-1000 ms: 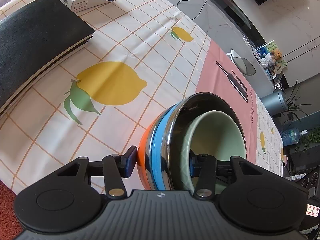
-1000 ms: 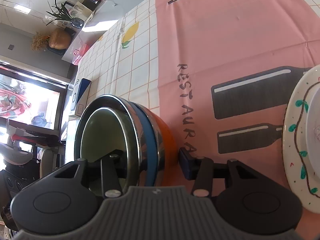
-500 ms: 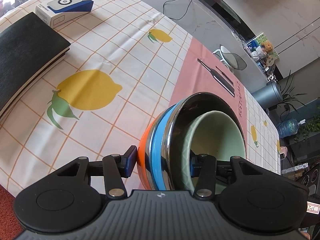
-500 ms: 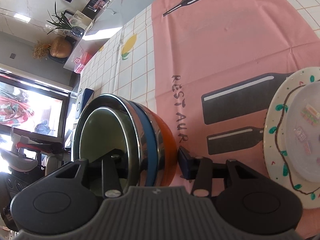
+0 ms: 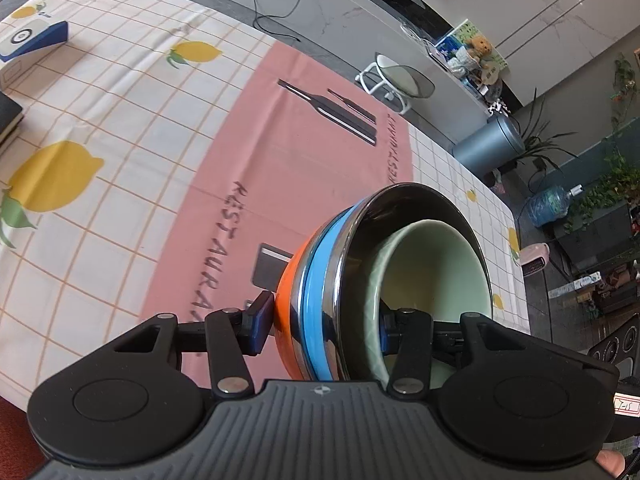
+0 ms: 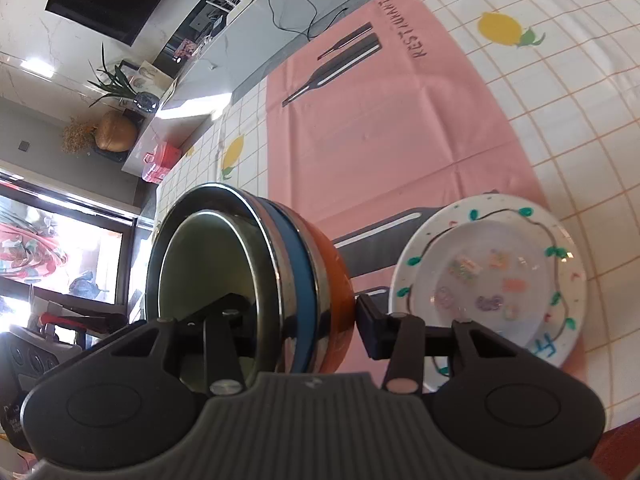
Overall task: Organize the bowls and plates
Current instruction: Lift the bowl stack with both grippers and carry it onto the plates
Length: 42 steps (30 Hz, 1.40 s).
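Carrying the nested bowl stack (image 5: 340,280) above the worktop (image 5: 120,120), left tongs (image 5: 324,332) and right tongs (image 6: 300,320) both pinched its rim; best kept level toward the painted plate (image 6: 488,280).

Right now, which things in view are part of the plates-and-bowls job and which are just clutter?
Job:
- bowl stack, orange outermost, green innermost, clamped by left gripper and right gripper
- painted plate on the pink mat

Lying about:
- blue-and-white box
- black book

Glossy steel bowl (image 5: 404,216), matt tablecloth (image 5: 132,120)
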Each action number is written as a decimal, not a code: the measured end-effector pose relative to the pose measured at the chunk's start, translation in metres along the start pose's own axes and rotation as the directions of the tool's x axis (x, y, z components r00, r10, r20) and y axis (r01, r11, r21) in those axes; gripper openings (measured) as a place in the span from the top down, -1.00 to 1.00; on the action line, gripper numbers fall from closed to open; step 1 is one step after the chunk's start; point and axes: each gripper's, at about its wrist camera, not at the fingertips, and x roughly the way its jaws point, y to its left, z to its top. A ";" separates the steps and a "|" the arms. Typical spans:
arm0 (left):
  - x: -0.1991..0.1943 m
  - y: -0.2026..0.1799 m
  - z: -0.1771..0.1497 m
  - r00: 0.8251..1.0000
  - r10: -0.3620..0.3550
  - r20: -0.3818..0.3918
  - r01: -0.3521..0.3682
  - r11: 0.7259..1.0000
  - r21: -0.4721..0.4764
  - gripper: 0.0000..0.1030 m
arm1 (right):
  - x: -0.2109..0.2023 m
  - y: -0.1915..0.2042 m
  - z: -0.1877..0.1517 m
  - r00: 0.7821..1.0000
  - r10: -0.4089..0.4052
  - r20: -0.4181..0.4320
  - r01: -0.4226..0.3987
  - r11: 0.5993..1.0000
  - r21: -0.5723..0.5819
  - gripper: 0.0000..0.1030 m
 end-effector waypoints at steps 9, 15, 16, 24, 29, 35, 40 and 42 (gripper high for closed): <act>0.039 -0.046 -0.017 0.996 -0.040 -0.075 0.042 0.999 0.028 -0.06 | -0.051 -0.049 0.018 0.997 -0.071 0.029 0.069 0.997 0.040 0.13; 0.059 -0.051 -0.027 0.994 -0.020 -0.107 0.024 0.999 0.034 -0.06 | -0.049 -0.078 0.020 0.997 -0.077 0.019 0.075 0.994 0.083 0.13; 0.061 -0.050 -0.028 0.994 -0.016 -0.110 0.020 0.999 0.032 -0.06 | -0.046 -0.080 0.019 0.997 -0.077 0.015 0.075 0.994 0.085 0.13; 0.067 -0.050 -0.034 0.993 0.003 -0.120 0.001 0.999 0.032 -0.06 | -0.037 -0.093 0.019 0.998 -0.070 -0.006 0.070 0.993 0.095 0.13; 0.072 -0.049 -0.037 0.992 0.012 -0.124 -0.008 0.999 0.033 -0.06 | -0.033 -0.097 0.016 0.997 -0.070 -0.010 0.071 0.992 0.102 0.14; 0.074 -0.044 -0.037 0.994 -0.002 -0.113 0.005 1.000 0.030 -0.06 | -0.029 -0.098 0.015 0.997 -0.077 -0.001 0.077 0.994 0.082 0.14; 0.073 -0.043 -0.037 0.993 -0.006 -0.115 0.010 0.999 0.039 -0.06 | -0.029 -0.096 0.016 0.997 -0.082 -0.001 0.081 0.995 0.065 0.13; 0.074 -0.043 -0.037 0.993 -0.007 -0.118 0.012 0.999 0.048 -0.06 | -0.028 -0.095 0.016 0.996 -0.087 -0.005 0.087 0.994 0.060 0.13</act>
